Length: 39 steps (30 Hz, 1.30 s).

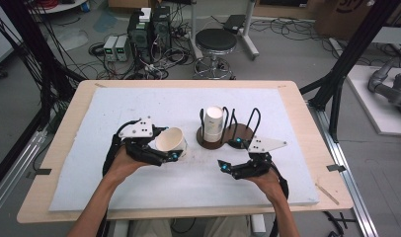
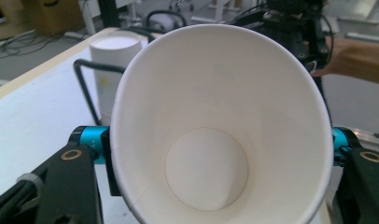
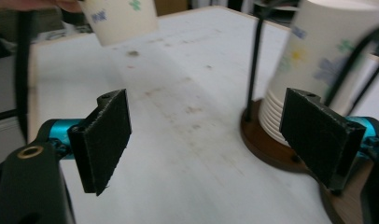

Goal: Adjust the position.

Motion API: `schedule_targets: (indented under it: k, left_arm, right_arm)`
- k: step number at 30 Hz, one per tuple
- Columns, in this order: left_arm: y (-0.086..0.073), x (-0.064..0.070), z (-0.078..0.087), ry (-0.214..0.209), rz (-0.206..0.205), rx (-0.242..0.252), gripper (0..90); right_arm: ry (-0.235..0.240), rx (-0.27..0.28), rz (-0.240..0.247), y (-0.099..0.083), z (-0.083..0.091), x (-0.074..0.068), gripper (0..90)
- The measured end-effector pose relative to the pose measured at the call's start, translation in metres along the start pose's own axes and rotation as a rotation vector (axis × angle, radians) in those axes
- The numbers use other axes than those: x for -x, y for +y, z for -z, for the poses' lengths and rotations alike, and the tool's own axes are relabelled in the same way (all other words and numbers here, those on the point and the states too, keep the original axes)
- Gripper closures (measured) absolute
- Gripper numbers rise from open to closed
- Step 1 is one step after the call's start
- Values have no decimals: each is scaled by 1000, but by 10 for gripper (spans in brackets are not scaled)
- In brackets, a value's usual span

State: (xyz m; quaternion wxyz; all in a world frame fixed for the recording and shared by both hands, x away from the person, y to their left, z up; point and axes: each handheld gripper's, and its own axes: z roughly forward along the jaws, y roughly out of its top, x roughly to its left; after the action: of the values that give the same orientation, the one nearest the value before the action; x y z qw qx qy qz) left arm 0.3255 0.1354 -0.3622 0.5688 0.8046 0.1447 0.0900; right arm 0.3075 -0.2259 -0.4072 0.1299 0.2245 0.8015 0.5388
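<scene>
The left gripper (image 1: 170, 148) clamps a white paper cup (image 1: 171, 141) with small floral prints, tilted above the white foam board (image 1: 114, 182), left of the dark round wooden holder with black wire hoops (image 1: 222, 140) and its upturned cup stack (image 1: 213, 121). The right gripper (image 1: 229, 155) hovers with jaws spread and nothing between them, bare board before it.

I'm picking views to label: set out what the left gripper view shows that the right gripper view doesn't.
Left gripper view alone: the inside and round bottom of the paper cup clamped by the left gripper.
Right gripper view alone: the right gripper open with bare fingers, the cups' flower print, and the brown base.
Both: the stack of cups and the white table.
</scene>
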Motion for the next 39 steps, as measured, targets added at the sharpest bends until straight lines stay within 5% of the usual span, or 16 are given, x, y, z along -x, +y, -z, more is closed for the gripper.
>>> schedule_targets:
  k: [6, 21, 39]
  left_arm:
    - [2, -1, 2, 58, -6, -61, 313]
    - [6, -6, 5, 118, -8, -194, 313]
    - [5, -13, 4, 137, 8, -266, 314]
  right_arm:
    - [-110, -2, -41, -15, 7, 6, 170]
    - [-241, 1, -119, -44, 11, 13, 170]
    - [-304, -13, -104, -49, 6, 7, 171]
